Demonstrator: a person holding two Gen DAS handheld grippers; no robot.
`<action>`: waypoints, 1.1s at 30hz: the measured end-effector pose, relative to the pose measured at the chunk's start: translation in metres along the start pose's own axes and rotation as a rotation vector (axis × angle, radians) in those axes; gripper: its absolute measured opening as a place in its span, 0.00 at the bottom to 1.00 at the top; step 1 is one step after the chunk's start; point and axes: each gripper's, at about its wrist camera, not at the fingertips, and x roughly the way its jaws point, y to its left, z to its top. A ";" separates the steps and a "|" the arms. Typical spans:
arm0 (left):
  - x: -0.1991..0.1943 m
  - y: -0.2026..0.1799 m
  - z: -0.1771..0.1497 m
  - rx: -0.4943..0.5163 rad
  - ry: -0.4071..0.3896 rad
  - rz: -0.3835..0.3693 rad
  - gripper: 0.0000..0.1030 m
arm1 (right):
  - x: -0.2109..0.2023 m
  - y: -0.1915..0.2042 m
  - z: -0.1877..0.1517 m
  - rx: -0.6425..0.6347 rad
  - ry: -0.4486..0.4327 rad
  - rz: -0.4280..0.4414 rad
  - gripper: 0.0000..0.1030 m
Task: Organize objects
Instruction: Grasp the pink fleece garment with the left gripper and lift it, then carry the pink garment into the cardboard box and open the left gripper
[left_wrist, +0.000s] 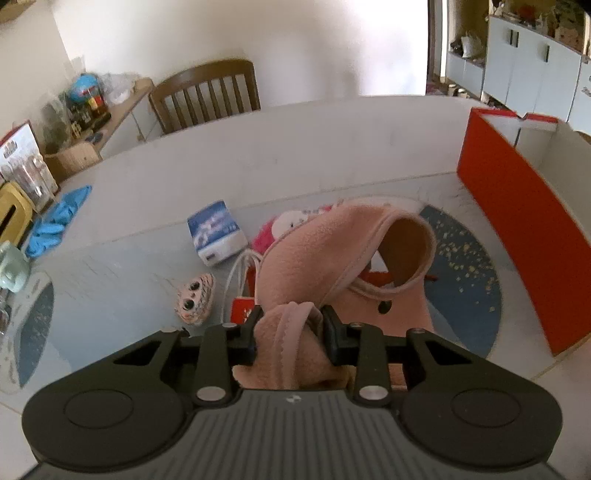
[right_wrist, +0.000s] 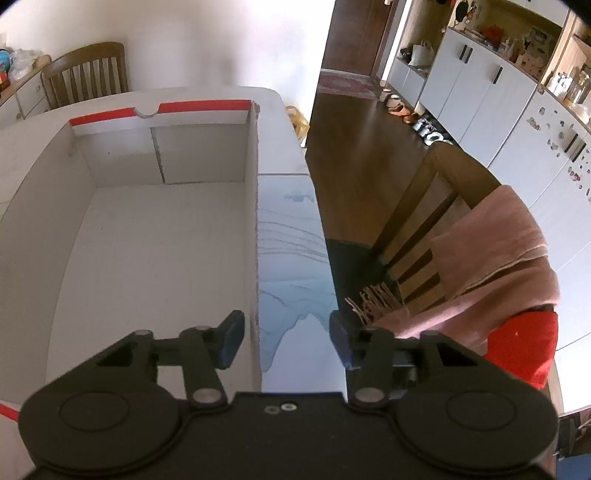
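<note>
A: Left wrist view?
B: Pale counter (left_wrist: 295, 147), wooden chair (left_wrist: 207, 94) at eleven o'clock, red box (left_wrist: 517, 214) at two. The left gripper (left_wrist: 291, 328) tilts down, jaws pinching a pink fleece garment (left_wrist: 332, 251).
A: Right wrist view?
B: The box's white inside (right_wrist: 147, 240) at ten o'clock, wood floor at one. The right gripper (right_wrist: 286, 338) straddles the box wall, jaws spread, touching nothing.

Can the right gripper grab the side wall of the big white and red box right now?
Probably yes. The right gripper is open, and the big white and red cardboard box's side wall stands between its fingers with nothing in the way; closing should pinch it.
</note>
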 end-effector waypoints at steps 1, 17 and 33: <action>-0.006 0.001 0.001 -0.002 -0.008 -0.011 0.30 | 0.000 0.000 -0.001 -0.002 0.001 0.001 0.42; -0.087 -0.012 0.050 -0.039 -0.183 -0.219 0.24 | 0.000 0.014 -0.002 -0.048 0.001 0.047 0.06; -0.108 -0.109 0.127 0.125 -0.281 -0.404 0.24 | -0.002 0.015 0.002 -0.050 0.018 0.068 0.04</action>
